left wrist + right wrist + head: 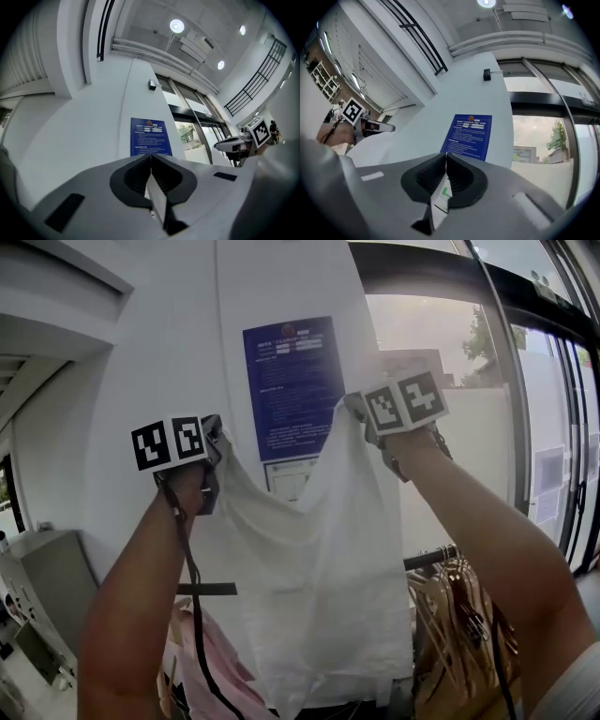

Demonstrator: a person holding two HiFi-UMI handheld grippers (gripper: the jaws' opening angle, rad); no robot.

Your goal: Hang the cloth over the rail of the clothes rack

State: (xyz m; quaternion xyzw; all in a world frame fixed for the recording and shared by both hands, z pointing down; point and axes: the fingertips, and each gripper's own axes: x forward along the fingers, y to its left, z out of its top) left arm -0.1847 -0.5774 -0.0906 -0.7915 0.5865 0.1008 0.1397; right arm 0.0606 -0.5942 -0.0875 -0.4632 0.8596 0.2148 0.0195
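Observation:
A white cloth (pixel 309 577) hangs spread between my two raised grippers, in front of the wall. My left gripper (pixel 212 457) is shut on its upper left corner. My right gripper (pixel 359 412) is shut on the upper right corner, slightly higher. In the left gripper view a thin strip of the cloth (pixel 158 202) is pinched between the shut jaws. In the right gripper view the cloth edge with a small label (pixel 442 193) sits between the shut jaws. Below, the rack's dark rail (pixel 429 559) shows to the right of the cloth, and the cloth hides its middle.
Wooden hangers (pixel 461 607) hang from the rail at the right. A pink garment (pixel 221 673) hangs low at the left, under a short black bar (pixel 208 589). A blue notice (pixel 292 385) is on the white wall. Glass doors (pixel 548 442) stand at the right, a grey cabinet (pixel 42 589) at the left.

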